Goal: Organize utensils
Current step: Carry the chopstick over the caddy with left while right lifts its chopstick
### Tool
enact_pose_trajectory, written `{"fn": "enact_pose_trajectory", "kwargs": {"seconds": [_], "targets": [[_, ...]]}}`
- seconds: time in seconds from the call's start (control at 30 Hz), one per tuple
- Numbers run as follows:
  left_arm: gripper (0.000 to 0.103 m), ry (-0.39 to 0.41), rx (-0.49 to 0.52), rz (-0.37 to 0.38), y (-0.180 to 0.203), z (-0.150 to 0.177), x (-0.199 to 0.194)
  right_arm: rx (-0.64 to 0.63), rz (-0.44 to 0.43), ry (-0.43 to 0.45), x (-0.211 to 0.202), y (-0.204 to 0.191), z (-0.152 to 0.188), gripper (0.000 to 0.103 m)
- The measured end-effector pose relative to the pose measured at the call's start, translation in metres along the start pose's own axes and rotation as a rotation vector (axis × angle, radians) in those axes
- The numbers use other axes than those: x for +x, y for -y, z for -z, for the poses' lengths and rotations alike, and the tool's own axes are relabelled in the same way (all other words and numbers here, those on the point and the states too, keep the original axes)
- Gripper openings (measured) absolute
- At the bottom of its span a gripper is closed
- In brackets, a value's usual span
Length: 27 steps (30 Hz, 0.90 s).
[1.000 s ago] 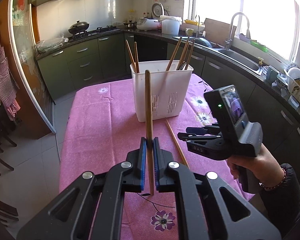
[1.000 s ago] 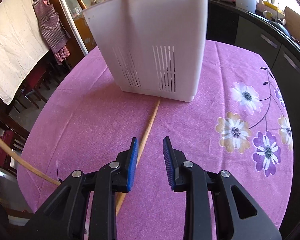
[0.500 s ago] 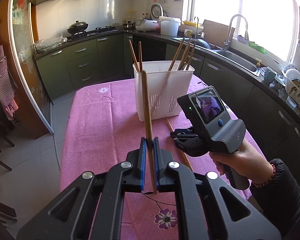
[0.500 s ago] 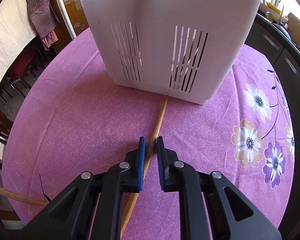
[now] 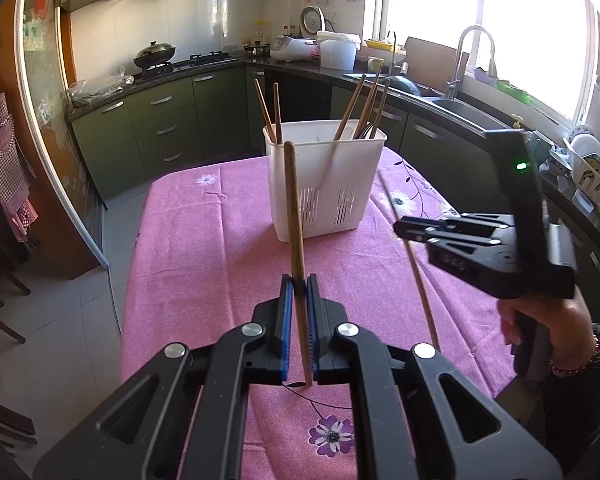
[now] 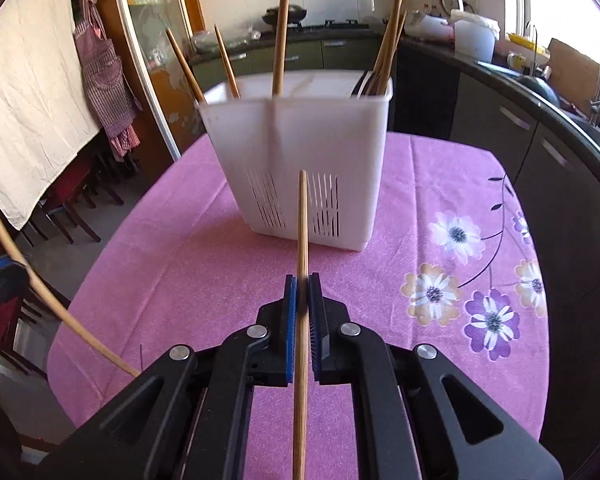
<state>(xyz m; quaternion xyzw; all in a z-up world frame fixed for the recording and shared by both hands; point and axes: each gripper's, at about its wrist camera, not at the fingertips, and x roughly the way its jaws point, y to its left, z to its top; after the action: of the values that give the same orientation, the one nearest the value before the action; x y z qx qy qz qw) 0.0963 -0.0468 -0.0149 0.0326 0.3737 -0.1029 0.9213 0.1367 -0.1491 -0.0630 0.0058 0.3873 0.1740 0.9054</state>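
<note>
A white slotted utensil holder (image 5: pixel 324 178) stands on the pink tablecloth and holds several wooden chopsticks; it also shows in the right wrist view (image 6: pixel 300 168). My left gripper (image 5: pixel 299 304) is shut on a wooden chopstick (image 5: pixel 294 216), held above the cloth in front of the holder. My right gripper (image 6: pixel 302 300) is shut on another wooden chopstick (image 6: pixel 302 240), lifted off the table and pointing at the holder. In the left wrist view the right gripper (image 5: pixel 404 226) is at the right with its chopstick (image 5: pixel 418 284) hanging below it.
The table has a pink floral cloth (image 5: pixel 204 248). Dark green kitchen cabinets (image 5: pixel 160 128), a stove and a sink (image 5: pixel 468 108) run behind and to the right. Chairs (image 6: pixel 68 200) and a hanging apron stand at the left.
My right gripper closed on the chopstick that lay on the cloth and lifted it off the table, backing away from the holder. The left gripper keeps its chopstick, nearly still.
</note>
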Motion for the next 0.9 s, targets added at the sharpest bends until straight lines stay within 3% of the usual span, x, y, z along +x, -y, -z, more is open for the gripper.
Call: {"fn": "enact_pose_trajectory", "kwargs": {"seconds": [0.13,0.4,0.9], "targets": [[0.007,0.002,0.004,-0.004,0.000,0.001,-0.001,-0.001,0.000,0.092,-0.052,0.006,0.009,0.007],[0.007,0.002,0.000,-0.004,0.000,0.003,-0.005,-0.015,0.011,0.169,-0.119,0.003,0.049,0.007],[0.007,0.021,0.003,-0.021,0.000,-0.004,-0.014,-0.015,-0.015,0.185,-0.131,0.001,0.048,0.007]]}}
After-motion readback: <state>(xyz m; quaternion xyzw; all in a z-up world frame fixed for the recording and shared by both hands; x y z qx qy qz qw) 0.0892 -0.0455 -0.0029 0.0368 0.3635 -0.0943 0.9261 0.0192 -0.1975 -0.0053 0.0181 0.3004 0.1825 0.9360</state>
